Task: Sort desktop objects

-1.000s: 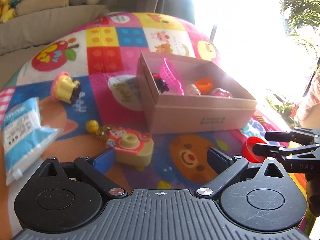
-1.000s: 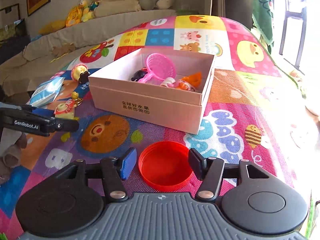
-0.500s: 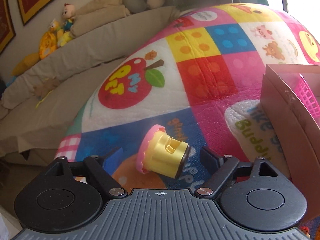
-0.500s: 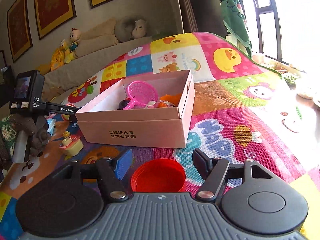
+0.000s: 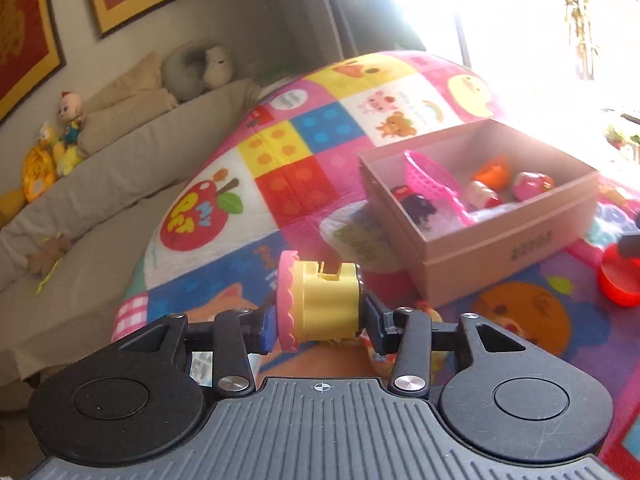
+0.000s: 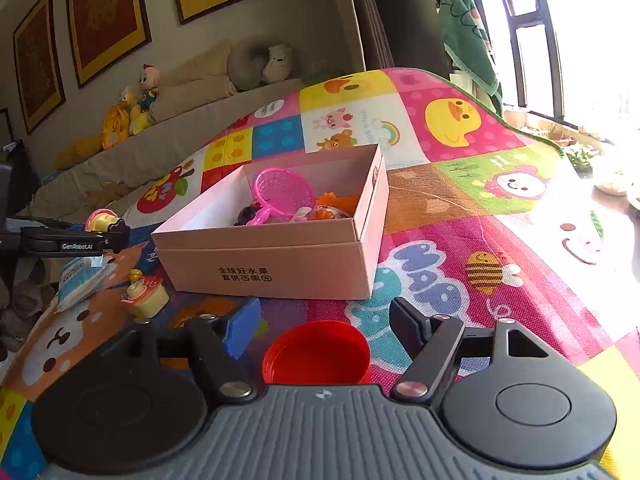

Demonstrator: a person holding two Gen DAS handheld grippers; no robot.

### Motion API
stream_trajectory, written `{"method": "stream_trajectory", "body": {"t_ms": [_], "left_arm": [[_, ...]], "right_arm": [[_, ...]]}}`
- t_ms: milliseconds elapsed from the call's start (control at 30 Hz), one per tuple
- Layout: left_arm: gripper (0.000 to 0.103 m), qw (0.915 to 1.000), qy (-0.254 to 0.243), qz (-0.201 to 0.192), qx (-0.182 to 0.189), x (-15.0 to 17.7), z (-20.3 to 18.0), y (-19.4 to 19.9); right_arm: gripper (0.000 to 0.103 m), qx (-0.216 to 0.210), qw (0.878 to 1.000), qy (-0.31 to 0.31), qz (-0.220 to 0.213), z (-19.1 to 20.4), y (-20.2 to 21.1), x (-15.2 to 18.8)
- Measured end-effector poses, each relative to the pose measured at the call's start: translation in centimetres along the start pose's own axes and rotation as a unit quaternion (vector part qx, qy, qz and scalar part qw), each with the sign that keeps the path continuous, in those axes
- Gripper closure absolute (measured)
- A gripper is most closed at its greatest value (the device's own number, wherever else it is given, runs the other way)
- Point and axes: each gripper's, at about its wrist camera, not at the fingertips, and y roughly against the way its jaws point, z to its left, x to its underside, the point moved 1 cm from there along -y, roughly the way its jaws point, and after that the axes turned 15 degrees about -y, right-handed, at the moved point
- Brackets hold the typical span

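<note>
My left gripper (image 5: pixel 320 322) is shut on a yellow toy cake with a pink frill (image 5: pixel 320 304), held clear above the play mat; the same toy cake (image 6: pixel 102 220) shows at the left gripper's tip (image 6: pixel 114 234) in the right wrist view. The pink cardboard box (image 5: pixel 500 240) lies to its right, holding a pink net scoop (image 5: pixel 432 184) and several small toys. My right gripper (image 6: pixel 320 320) has its jaws opening around a red round lid (image 6: pixel 318 352) on the mat, with a gap at each pad. The box (image 6: pixel 280 268) is just beyond it.
A yellow toy camera (image 6: pixel 144 294) and a blue-white packet (image 6: pixel 80 280) lie on the colourful mat (image 6: pixel 480 200) left of the box. A beige sofa (image 5: pixel 100 184) with plush toys (image 6: pixel 132 112) borders the mat behind. Bright windows stand at the right.
The left gripper went from the toy camera to the toy cake, closed on it and lifted it. The right gripper's jaws widened around the red lid.
</note>
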Motion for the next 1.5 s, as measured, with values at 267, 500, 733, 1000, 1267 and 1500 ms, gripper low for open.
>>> {"method": "stream_trajectory", "body": {"t_ms": [267,500,733,1000,1267,1500], "left_arm": [[0.056,0.9974,-0.067,0.029,0.004,1.3,-4.4,1.0],[0.055,0.9951,-0.093,0.033,0.004,1.4,-5.3,0.8],[0.049,0.9932,-0.112,-0.001,0.031,0.7,-6.7,2.1],[0.037,0.9876,-0.089,-0.049,0.119,0.2,-9.2,4.3],[0.009,0.9987,0.039,-0.012,0.032,0.8,-6.4,3.0],[0.009,0.9918,0.119,0.014,0.045,1.9,-5.2,1.3]], "right_arm": [[0.029,0.003,1.000,0.000,-0.001,0.1,0.0,0.0],[0.025,0.005,1.000,0.001,-0.005,0.0,0.2,0.1],[0.019,0.005,1.000,0.001,-0.009,0.0,0.4,-0.1],[0.017,0.005,1.000,0.000,-0.011,0.0,0.5,-0.1],[0.015,0.006,1.000,0.005,-0.013,0.1,0.6,-0.1],[0.014,0.041,0.994,0.081,0.053,2.2,-1.3,0.8]]}}
